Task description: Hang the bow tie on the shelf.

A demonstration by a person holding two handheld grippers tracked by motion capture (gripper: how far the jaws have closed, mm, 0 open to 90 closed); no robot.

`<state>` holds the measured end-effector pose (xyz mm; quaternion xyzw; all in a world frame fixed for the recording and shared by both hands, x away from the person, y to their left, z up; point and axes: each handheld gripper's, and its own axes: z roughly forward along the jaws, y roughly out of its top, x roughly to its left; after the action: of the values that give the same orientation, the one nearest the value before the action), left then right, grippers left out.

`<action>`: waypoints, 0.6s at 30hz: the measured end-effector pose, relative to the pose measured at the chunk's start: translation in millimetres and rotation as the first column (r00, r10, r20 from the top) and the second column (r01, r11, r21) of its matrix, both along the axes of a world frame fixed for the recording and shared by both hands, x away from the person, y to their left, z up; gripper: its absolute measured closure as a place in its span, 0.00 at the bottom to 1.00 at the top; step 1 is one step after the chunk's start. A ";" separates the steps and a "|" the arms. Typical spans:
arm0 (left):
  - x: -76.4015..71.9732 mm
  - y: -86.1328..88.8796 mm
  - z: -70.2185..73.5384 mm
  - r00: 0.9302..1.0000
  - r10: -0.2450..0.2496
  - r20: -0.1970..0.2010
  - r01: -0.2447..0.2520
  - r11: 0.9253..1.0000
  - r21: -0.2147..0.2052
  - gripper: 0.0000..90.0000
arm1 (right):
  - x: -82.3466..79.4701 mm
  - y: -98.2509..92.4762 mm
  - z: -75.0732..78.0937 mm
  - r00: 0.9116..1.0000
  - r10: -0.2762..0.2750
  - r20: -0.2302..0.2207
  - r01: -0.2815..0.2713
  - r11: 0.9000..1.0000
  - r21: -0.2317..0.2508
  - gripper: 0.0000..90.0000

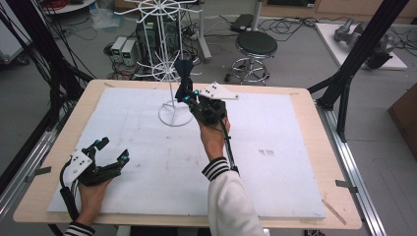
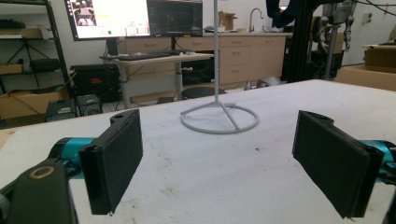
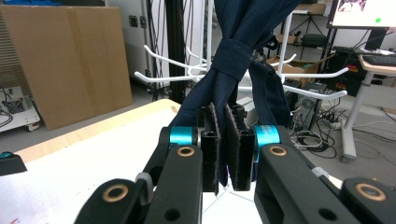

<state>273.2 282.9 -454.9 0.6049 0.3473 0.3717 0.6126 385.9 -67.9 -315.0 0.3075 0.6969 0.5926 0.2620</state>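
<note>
The counter (image 1: 305, 147) is big & has a white sheet on top. It sits under both sets of jaws.

A white wire rack (image 1: 173, 59) stands on the counter, w/ a round ring foot, a thin pole & hooks sticking out. In the left gripper view the ring foot (image 2: 219, 120) is straight ahead, past the jaws, well apart from them. In the right gripper view the hooks (image 3: 308, 91) poke out just behind the jaws.

A dark blue cloth (image 3: 233, 60) hangs down by the rack. It has a knot in the middle. The low end of it goes down between the jaws of the right gripper (image 3: 223, 144). Those jaws are squeezed tight on the cloth, almost no gap. In the high view the right gripper (image 1: 189, 96) is up by the pole & the cloth (image 1: 184, 69) is just above its jaws.

The left gripper (image 1: 112, 151) is near the front left of the counter, far from the rack. Its jaws are spread wide w/ nothing between them, just bare counter below.

A person's hand (image 1: 212, 138) w/ a stripy cuff holds the right gripper.
</note>
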 end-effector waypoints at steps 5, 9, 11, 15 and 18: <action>-0.1 0.1 0.0 1.000 -0.001 0.000 0.001 1.000 0.001 0.18 | 1.5 3.3 -1.2 1.000 -0.009 -0.005 0.009 1.000 -0.009 0.95; -0.2 0.2 -0.1 1.000 0.000 0.001 0.000 1.000 0.000 0.18 | 3.0 6.0 -2.5 1.000 -0.011 -0.008 0.011 1.000 -0.011 0.95; -0.2 0.2 -0.1 1.000 -0.001 0.001 0.001 1.000 0.000 0.18 | 4.5 8.2 -4.9 1.000 -0.012 -0.021 0.011 1.000 -0.021 0.95; -0.2 0.2 -0.2 1.000 -0.001 0.003 0.001 1.000 -0.002 0.18 | 7.9 9.5 -8.0 0.999 -0.009 -0.033 0.008 1.000 -0.024 0.94; -0.3 0.3 -0.2 1.000 0.001 0.003 -0.001 1.000 -0.002 0.18 | 9.6 9.8 -9.9 0.999 -0.014 -0.045 0.013 1.000 -0.027 0.95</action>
<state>272.9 283.3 -455.2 0.6036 0.3469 0.3726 0.6136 395.5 -58.0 -324.9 0.3219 0.7084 0.5744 0.2542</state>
